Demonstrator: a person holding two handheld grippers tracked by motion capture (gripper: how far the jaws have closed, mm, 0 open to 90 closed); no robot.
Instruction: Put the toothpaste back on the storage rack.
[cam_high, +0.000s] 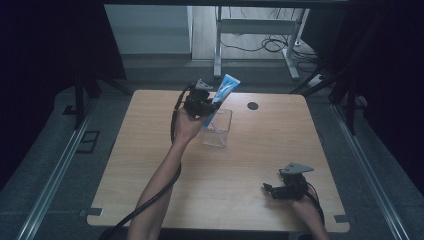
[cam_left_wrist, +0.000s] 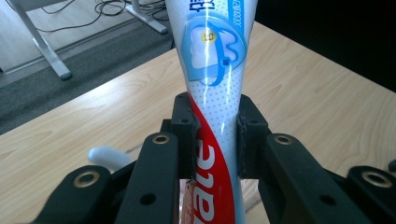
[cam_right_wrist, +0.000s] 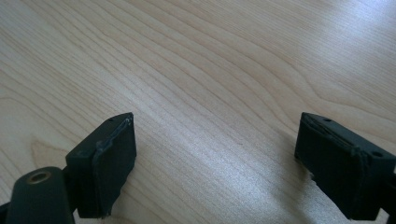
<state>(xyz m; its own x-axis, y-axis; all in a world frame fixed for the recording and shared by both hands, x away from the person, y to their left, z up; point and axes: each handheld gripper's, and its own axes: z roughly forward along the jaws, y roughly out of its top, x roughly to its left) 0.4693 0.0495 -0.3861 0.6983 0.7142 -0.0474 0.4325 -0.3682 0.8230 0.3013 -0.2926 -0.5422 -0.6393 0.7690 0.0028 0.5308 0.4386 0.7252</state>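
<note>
Two black jaws of the left gripper (cam_left_wrist: 215, 135) fill the bottom of its own view, and they squeeze a toothpaste tube (cam_left_wrist: 212, 79) from both sides. Red letters on the tube are cut off by the jaws and by the bottom edge, so the word cannot be read whole. Its top end runs out of the picture too. Something small and white (cam_left_wrist: 108, 156) lies low behind one jaw, partly hidden; what it is I cannot tell.

From the high view, the left gripper (cam_high: 209, 106) holds the toothpaste tube (cam_high: 223, 90) tilted, wide end up, right over a clear box (cam_high: 218, 131) on the wooden table (cam_high: 150, 165). Low down, the tube reaches the box's near wall, but the see-through sides make it hard to say whether its tip is inside. Anything else in the box is too faint to make out.

Well away from the clear box, near the table's front edge, the right gripper (cam_high: 270, 189) sits low. Its jaws stand wide apart with only bare wood (cam_right_wrist: 210, 116) between them, gripping nothing.
</note>
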